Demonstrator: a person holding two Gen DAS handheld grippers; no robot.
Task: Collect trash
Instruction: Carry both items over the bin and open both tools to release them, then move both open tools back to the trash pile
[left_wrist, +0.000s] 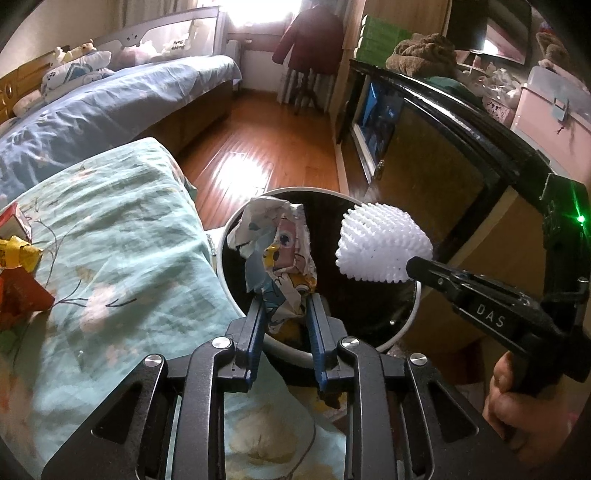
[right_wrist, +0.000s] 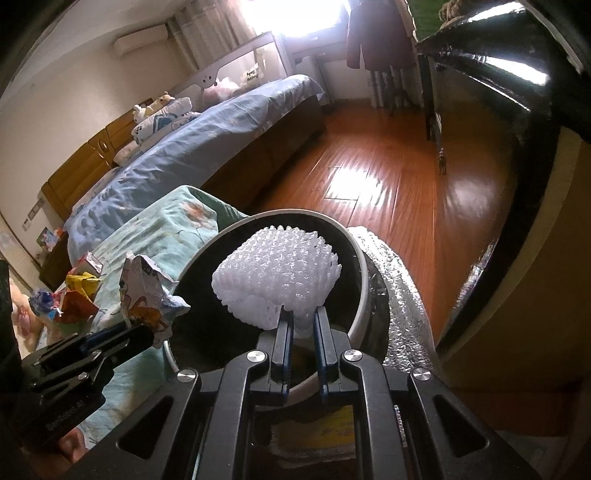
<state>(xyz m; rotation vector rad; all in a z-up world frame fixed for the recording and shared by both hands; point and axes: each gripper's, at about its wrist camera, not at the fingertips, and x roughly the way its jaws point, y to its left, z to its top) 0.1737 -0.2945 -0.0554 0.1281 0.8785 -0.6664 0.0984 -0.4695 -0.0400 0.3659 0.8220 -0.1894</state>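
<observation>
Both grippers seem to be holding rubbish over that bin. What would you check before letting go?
1. Left gripper shut on the crumpled wrapper: ok.
2. Right gripper shut on the white foam net: ok.
3. Wrapper over the bin opening: ok.
4. Foam net over the opening: ok; in the right wrist view it sits inside the rim.
5. Room left in the bin: cannot tell, the inside is dark.
6. More trash left on the bedcover: not ok, several pieces remain.

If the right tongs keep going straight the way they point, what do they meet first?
Probably the far inner wall of the trash bin: the right tongs hold the white foam net over its open mouth. Depth is unclear.
</observation>
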